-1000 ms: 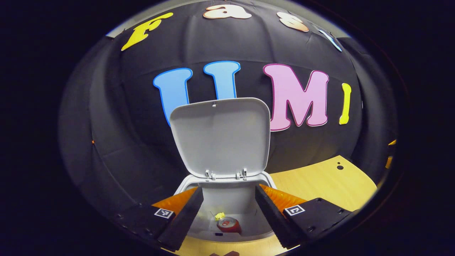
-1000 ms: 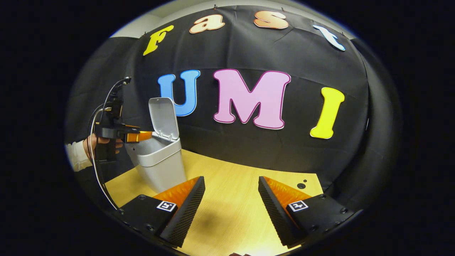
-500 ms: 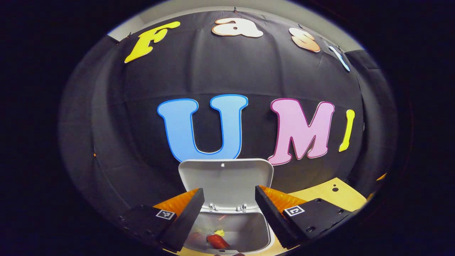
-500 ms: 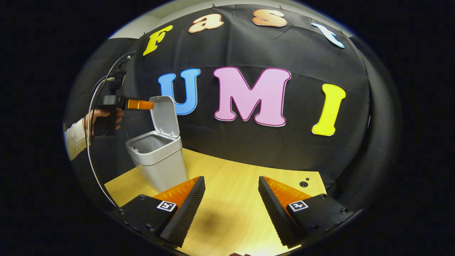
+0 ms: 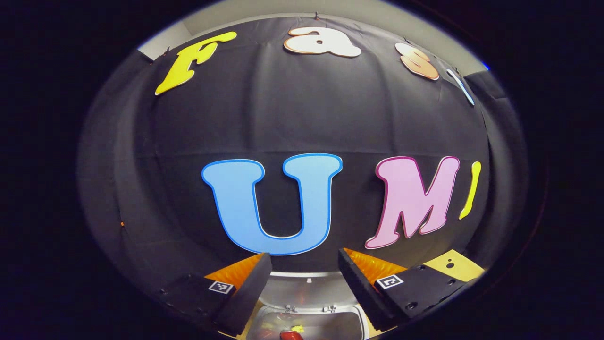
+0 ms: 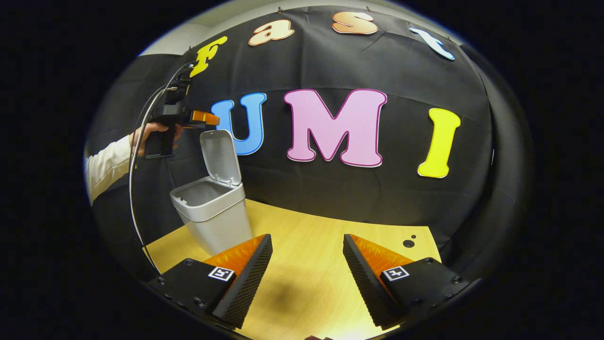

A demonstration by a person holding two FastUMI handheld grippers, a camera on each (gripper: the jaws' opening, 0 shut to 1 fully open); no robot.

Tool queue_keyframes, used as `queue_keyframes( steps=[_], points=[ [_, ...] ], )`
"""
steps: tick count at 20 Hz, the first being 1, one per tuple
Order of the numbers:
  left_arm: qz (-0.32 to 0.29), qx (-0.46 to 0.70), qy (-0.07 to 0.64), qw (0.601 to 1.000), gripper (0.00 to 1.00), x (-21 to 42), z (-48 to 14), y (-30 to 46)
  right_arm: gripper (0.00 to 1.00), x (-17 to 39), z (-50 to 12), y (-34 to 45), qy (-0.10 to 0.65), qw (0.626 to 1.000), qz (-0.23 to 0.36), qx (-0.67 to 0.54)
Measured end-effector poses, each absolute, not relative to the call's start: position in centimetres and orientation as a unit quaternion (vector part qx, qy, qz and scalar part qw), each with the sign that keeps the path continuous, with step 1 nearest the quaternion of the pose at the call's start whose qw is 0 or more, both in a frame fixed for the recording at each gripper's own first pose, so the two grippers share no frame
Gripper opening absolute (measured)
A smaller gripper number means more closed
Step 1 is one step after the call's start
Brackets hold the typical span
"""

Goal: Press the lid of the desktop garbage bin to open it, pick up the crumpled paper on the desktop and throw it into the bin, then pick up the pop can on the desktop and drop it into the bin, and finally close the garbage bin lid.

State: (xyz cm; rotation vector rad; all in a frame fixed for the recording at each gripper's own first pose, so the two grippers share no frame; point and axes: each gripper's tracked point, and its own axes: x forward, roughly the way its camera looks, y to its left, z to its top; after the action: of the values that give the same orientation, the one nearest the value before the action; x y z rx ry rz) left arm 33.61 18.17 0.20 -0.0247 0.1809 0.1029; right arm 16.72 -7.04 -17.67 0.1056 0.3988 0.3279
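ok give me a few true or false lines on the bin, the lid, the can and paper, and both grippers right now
1. The bin's lid stands open. True.
2. The pop can lies on the desktop beside the bin. False: it is inside the bin, next to the crumpled paper.
3. The left gripper is up by the top edge of the raised lid. True, as the right gripper view shows it.
4. The right gripper is clamped on the crumpled paper. False: it is open over bare desktop, holding nothing.
5. The left gripper's fingers are pressed together. False: they stand apart, with the lid and bin opening showing between them.
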Motion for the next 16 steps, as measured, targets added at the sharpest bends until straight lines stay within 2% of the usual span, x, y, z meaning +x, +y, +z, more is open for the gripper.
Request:
queue_keyframes(
  steps=[4,6,7,11,16],
  points=[
    [0.045,-0.007,0.158,0.986,0.93,35.8,-3.9,17.9,0.97,16.7,-18.0,-7.8,0.200,0.966,0.152,0.062],
    [0.039,0.001,0.155,0.987,0.97,36.3,-3.4,17.8,0.98,16.6,-18.0,-8.1,0.201,0.966,0.149,0.068],
    [0.035,0.001,0.170,0.985,0.95,35.6,-3.7,17.5,0.98,16.6,-18.1,-8.2,0.201,0.966,0.147,0.069],
    [0.031,-0.012,0.175,0.984,0.98,32.5,-4.1,17.6,0.97,16.7,-17.7,-8.1,0.196,0.968,0.144,0.067],
    [0.029,-0.011,0.188,0.982,0.94,25.5,-6.9,17.0,0.98,16.6,-18.2,-7.6,0.199,0.967,0.149,0.061]
  ],
)
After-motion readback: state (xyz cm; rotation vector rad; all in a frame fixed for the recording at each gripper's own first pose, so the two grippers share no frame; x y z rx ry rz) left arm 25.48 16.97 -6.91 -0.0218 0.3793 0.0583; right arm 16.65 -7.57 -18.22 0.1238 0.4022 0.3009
